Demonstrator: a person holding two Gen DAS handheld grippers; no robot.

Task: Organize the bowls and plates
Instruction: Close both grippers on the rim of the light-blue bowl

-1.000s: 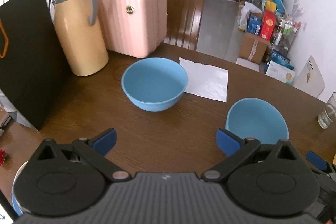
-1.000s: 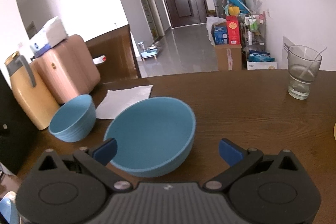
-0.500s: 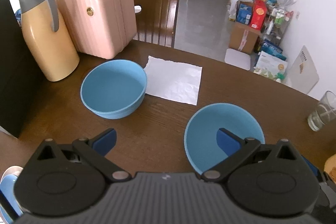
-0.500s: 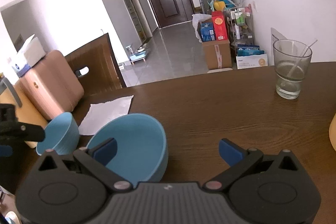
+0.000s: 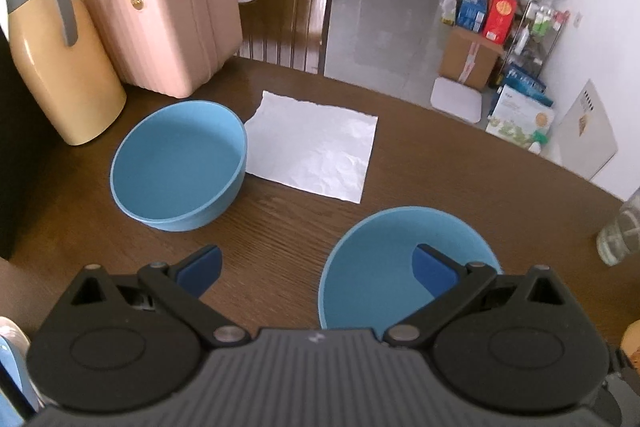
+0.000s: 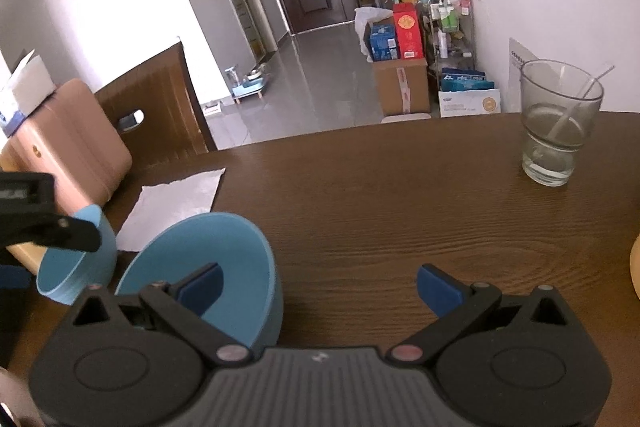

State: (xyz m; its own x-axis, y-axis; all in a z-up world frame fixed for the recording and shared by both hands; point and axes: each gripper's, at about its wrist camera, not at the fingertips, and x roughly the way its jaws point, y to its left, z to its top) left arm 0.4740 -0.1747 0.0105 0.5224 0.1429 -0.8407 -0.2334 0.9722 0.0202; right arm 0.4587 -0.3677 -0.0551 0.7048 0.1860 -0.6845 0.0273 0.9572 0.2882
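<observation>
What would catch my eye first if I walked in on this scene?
Two bright blue bowls on the dark wooden table: the far bowl beside a white paper napkin, the near bowl close under the open left gripper. Behind them stand a tan thermos jug and a pink case.
</observation>
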